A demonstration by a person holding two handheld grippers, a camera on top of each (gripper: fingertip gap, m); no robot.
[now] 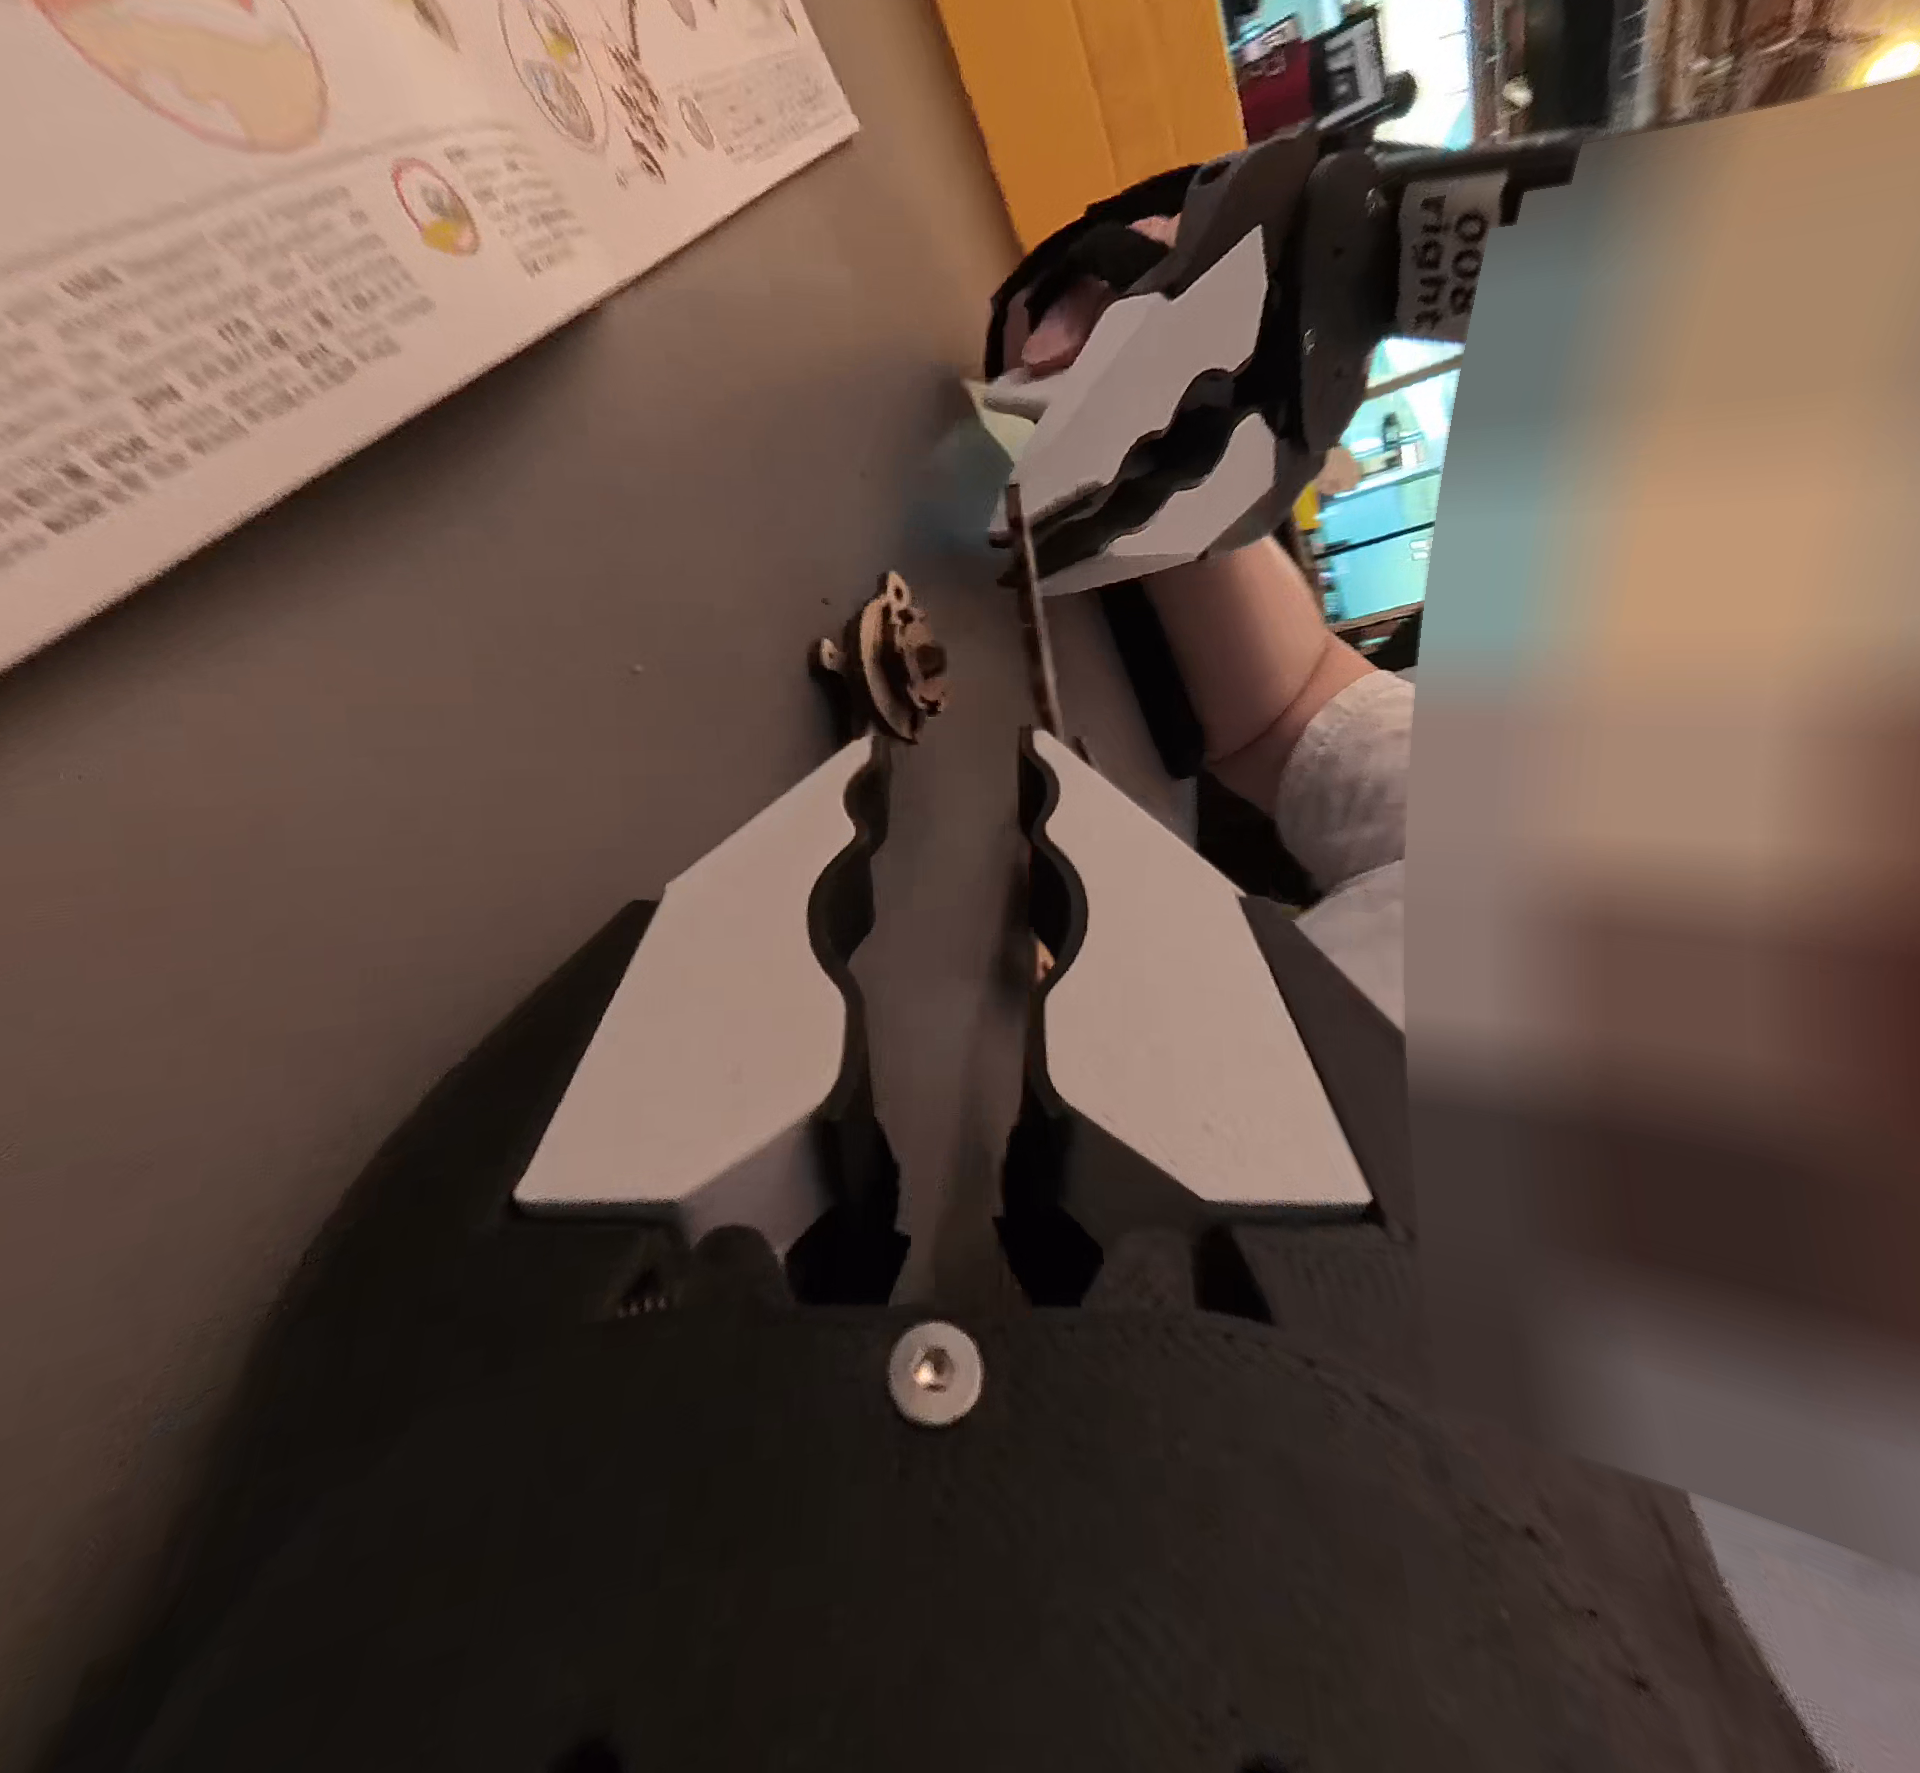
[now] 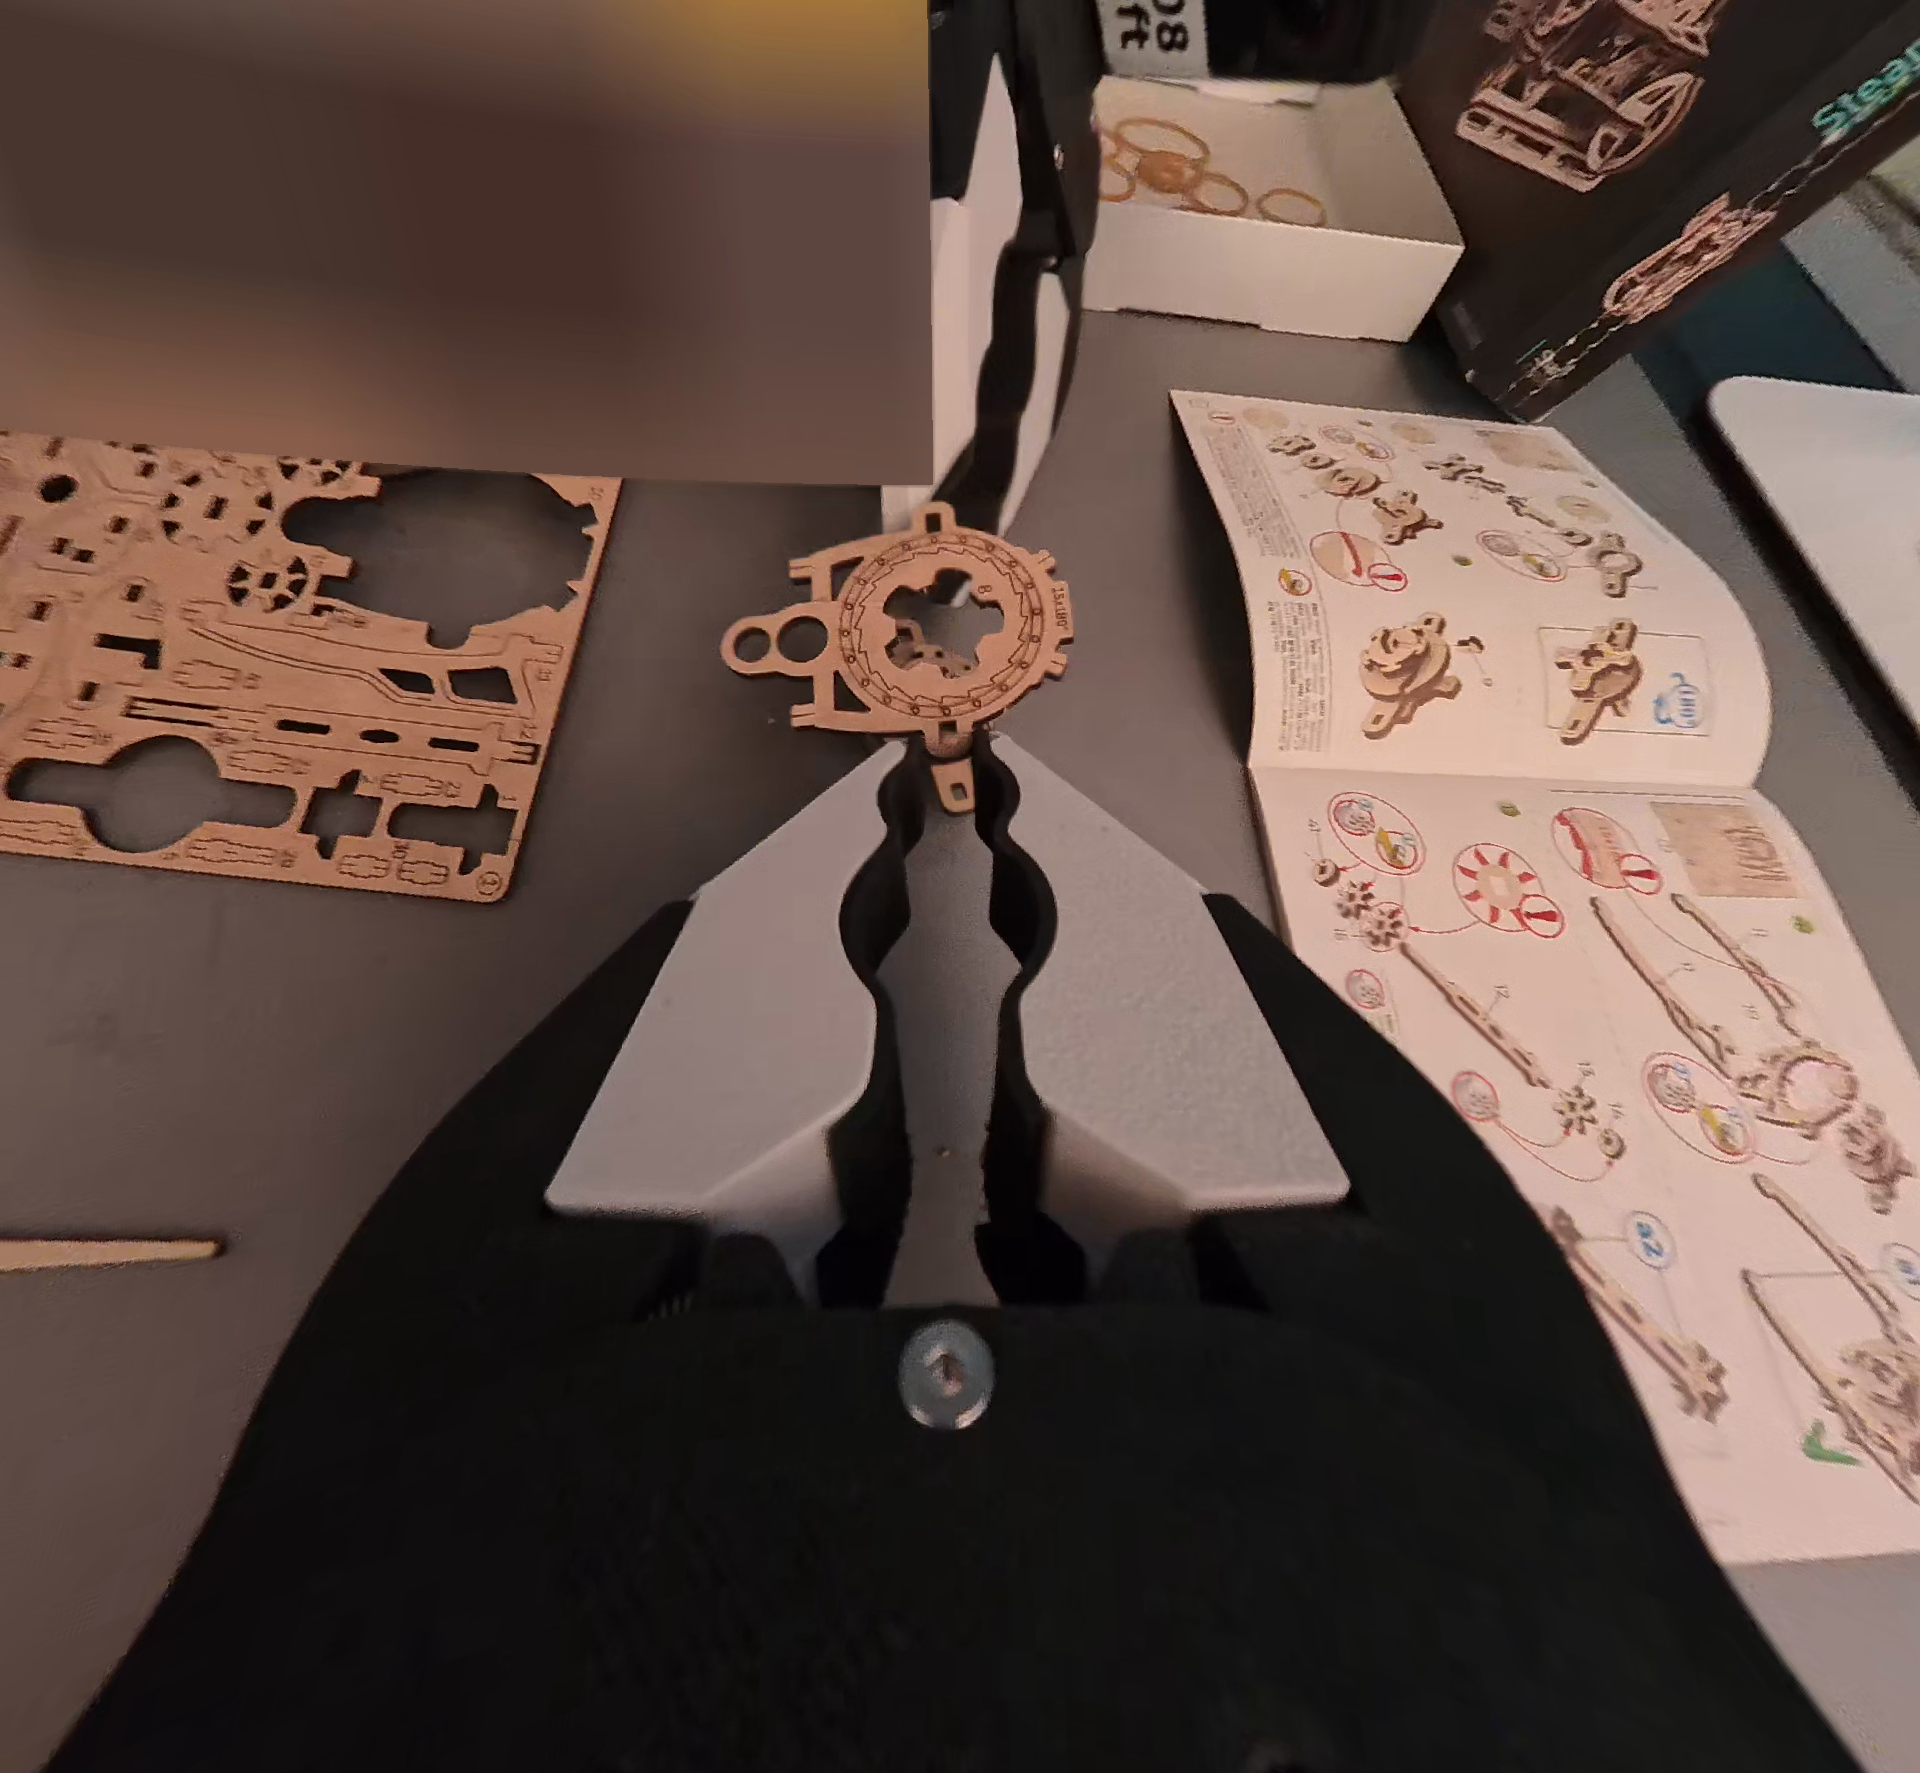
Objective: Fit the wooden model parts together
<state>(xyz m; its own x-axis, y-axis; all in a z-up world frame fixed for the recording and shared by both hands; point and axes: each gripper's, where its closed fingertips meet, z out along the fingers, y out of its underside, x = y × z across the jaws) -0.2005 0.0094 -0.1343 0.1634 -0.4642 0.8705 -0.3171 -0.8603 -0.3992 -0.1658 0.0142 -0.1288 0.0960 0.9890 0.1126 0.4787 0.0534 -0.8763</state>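
Right wrist view, left to right: punched-out wooden sheet [image 2: 260, 674] flat on grey table [image 2: 312, 1048]. Centre: right gripper [image 2: 948, 793] pinches bottom tab of flat wooden ring part [image 2: 914, 637], held upright above table. Right: open instruction booklet [image 2: 1507, 892]. Behind: white box [image 2: 1278, 269], dark kit box [image 2: 1662, 113]. Left gripper [image 1: 951, 752]: narrow gap, nothing clearly held; small wooden gear piece [image 1: 894, 658] just beyond its tips.

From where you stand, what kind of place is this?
Probably a hobby or work table indoors, set up for building a wooden model kit. On the grey tabletop lie a punched-out wooden parts sheet, an open instruction booklet and the kit's box.
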